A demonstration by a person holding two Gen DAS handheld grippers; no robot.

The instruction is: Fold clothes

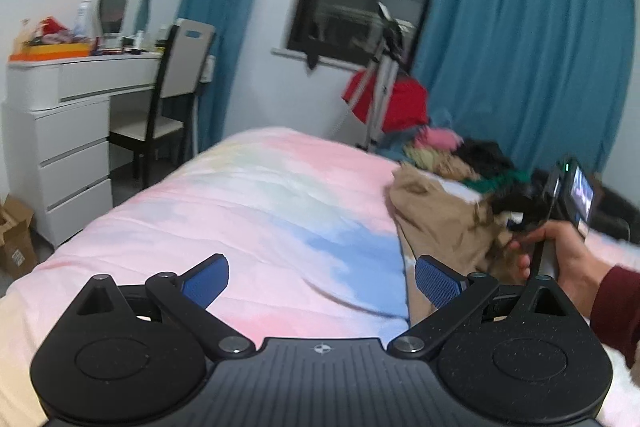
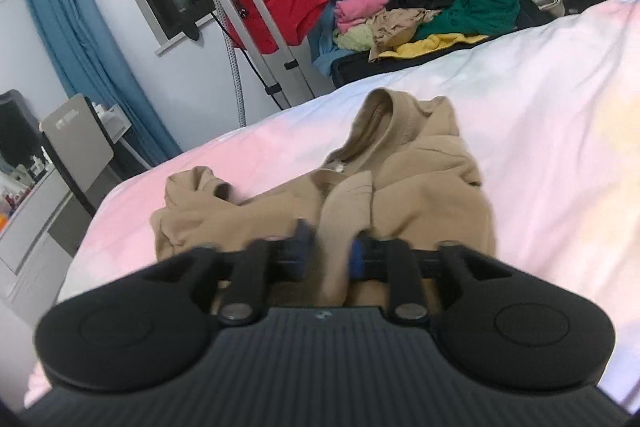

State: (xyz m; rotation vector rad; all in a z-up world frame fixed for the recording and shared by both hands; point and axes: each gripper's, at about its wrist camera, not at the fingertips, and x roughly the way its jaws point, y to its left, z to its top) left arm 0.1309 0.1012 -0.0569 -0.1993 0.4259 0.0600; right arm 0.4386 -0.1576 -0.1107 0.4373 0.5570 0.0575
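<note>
A tan hoodie (image 2: 400,183) lies crumpled on the pastel bedspread (image 2: 560,131), hood pointing away from me. My right gripper (image 2: 330,251) is shut on a fold of the hoodie's near edge, cloth bunched between its blue pads. In the left wrist view the same hoodie (image 1: 444,223) sits at the right side of the bed, with a hand holding the right gripper (image 1: 520,219) in it. My left gripper (image 1: 320,281) hovers over the bedspread (image 1: 248,211), left of the hoodie, open and holding nothing.
A heap of mixed clothes (image 2: 432,7) lies beyond the bed's far side. A garment steamer stand (image 2: 248,27) with a red garment (image 2: 288,7) stands by the window. A white dresser (image 1: 60,131) and chair (image 1: 172,99) stand left of the bed.
</note>
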